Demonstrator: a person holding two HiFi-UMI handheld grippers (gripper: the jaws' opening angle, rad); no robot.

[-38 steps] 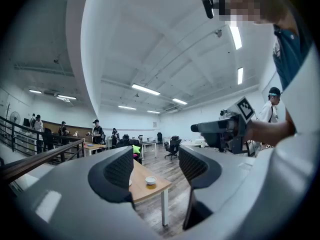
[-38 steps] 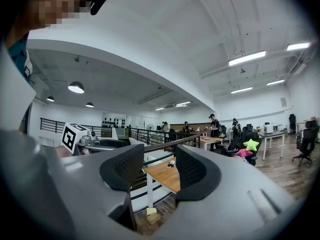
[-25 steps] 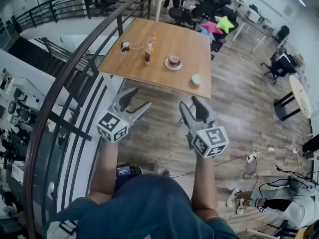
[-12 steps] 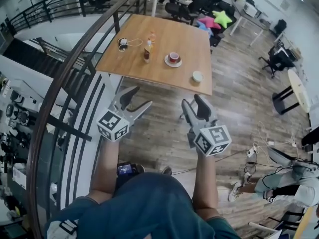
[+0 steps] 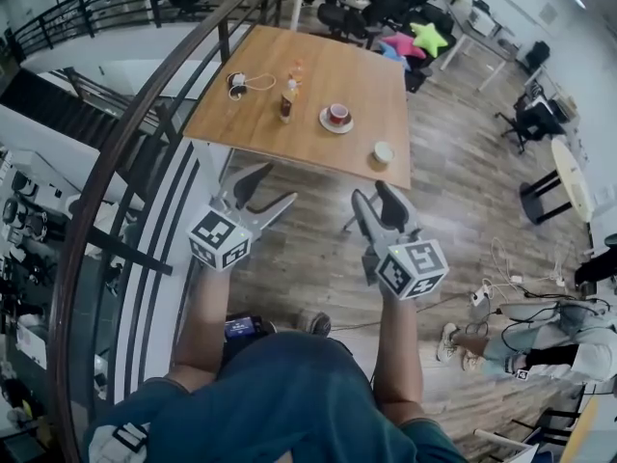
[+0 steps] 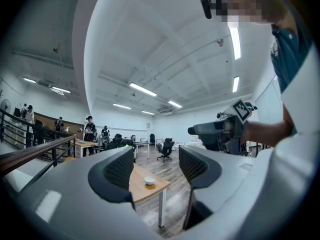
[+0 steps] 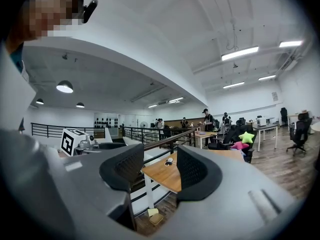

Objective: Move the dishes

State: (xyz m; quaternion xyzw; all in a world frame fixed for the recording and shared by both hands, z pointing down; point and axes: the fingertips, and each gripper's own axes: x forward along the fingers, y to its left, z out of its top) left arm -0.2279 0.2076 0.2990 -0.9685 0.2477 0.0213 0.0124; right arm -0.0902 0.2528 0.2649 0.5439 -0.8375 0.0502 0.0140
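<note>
Dishes stand on the wooden table (image 5: 313, 143) in the upper middle of the head view, well apart from both grippers. At the bottom of that view is the person's blue-clad body, with both forearms reaching up the frame. The left gripper (image 5: 268, 189), left of centre, has its jaws wide apart with nothing between them; in the left gripper view only the far table corner and a small white bowl (image 6: 149, 180) show through the gap. The right gripper (image 5: 371, 196), right of centre, is just as wide and empty, and its own view shows the table edge between the jaws. Both hang over the wood floor, beside a curved dark railing (image 5: 125, 152) on the left. On the table beyond them, the white bowl sits near the lower right corner, a red cup on a saucer (image 5: 335, 117) near the middle, and a brown bottle (image 5: 286, 107) to its left. At the top right lies a yellow-green star cushion (image 5: 433, 39)
</note>
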